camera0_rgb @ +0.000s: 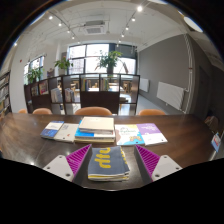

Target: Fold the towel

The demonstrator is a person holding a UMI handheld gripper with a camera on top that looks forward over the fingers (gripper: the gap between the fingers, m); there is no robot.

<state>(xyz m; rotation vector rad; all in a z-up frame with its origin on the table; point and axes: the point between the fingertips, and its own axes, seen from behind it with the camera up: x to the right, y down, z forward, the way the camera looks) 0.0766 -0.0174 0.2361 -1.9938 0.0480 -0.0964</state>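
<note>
A folded towel (108,163), dark grey-blue with yellow lettering and yellow edges, lies as a thick flat stack on the dark wooden table (30,140). It rests between the fingers of my gripper (113,164). The purple pads (80,160) stand at either side of it. The left pad is close against the towel's edge, and a small gap shows between the towel and the right pad. The fingers are open around the towel.
Beyond the towel, a stack of books (97,128) and several magazines (140,133) lie across the middle of the table. Chairs (95,111) stand at the far edge. A white object (215,143) sits at the table's right side.
</note>
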